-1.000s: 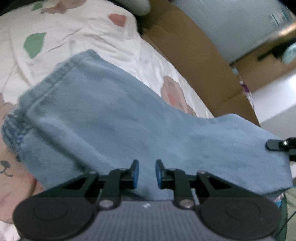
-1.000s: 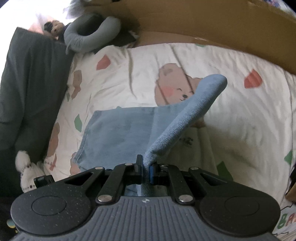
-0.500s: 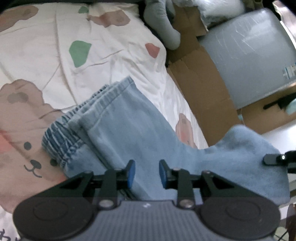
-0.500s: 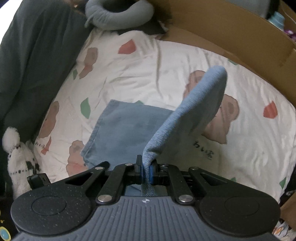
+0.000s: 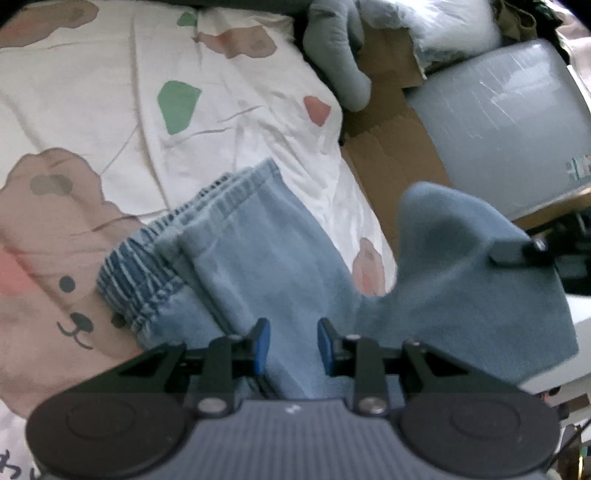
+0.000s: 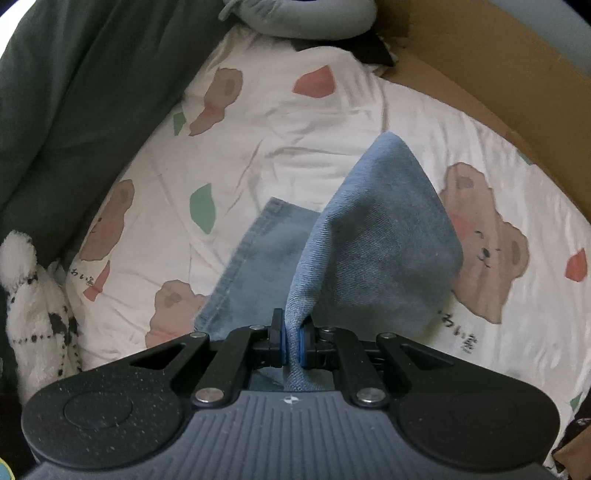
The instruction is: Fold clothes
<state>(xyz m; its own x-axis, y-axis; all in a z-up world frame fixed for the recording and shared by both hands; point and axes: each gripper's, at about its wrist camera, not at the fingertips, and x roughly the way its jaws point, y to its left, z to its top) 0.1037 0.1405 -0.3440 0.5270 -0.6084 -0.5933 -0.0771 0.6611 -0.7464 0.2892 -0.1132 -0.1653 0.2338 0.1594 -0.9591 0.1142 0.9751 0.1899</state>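
The right gripper (image 6: pixel 291 341) is clamped on a lifted fold of the denim trousers (image 6: pixel 373 236) at frame centre, the left gripper (image 5: pixel 291 345) gapes over them on the bear-print sheet (image 6: pixel 280 122) – whose printed script by the bear – lower right – is unreadable.

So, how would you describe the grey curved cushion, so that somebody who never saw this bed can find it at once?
Start from the white bedsheet with bears and follow it to its far end, beside the brown cardboard. There lies the grey curved cushion, plain and tube-shaped. Unlike the blue jeans or the white plush toy, it has no pattern.
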